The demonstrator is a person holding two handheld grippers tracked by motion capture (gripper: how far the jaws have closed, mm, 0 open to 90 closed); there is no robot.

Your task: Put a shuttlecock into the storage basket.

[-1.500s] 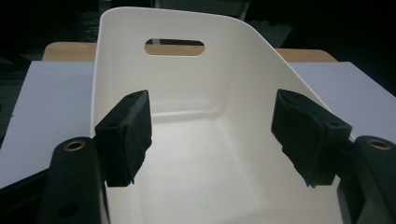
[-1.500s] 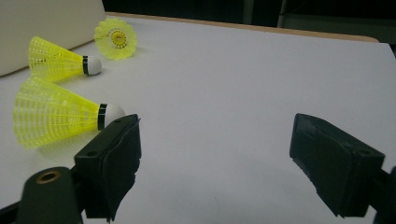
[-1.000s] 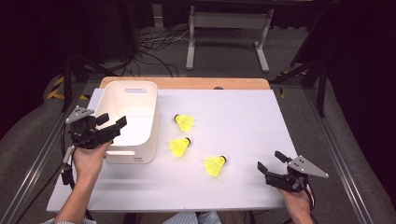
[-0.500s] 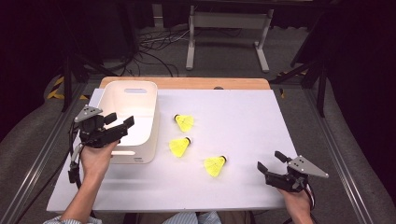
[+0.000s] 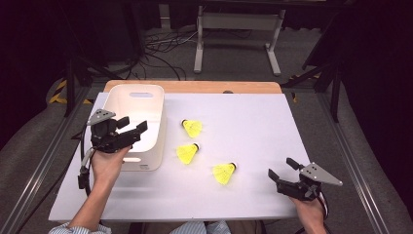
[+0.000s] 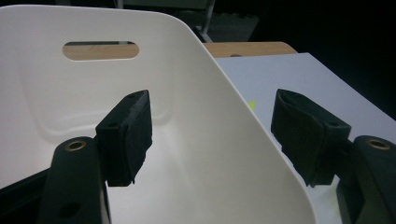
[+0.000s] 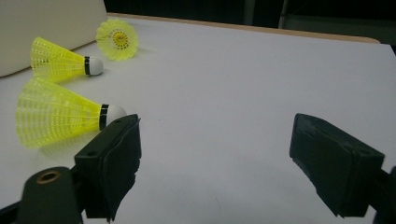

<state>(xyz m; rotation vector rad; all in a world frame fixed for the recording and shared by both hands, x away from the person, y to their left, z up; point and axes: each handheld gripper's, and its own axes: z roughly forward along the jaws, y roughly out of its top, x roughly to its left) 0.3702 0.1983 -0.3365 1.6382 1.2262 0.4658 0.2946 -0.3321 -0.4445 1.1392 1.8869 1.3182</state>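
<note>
White bin [image 5: 146, 105] sits at the worktop's [image 5: 253, 122] left edge | left claw [image 5: 132, 127] hangs over its near right wall, jaws apart, one inside and one outside, not touching | three yellow shuttlecocks [image 5: 187, 152] lie right of the bin | right claw [image 5: 281, 168] wide open near the closest shuttlecock [image 5: 224, 172], empty

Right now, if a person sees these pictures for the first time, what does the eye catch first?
Most striking are three bright yellow shuttlecocks lying in a loose row on the white table. Left of them stands a white tub, with the open left gripper straddling its right wall. The open right gripper waits at the near right.
</note>
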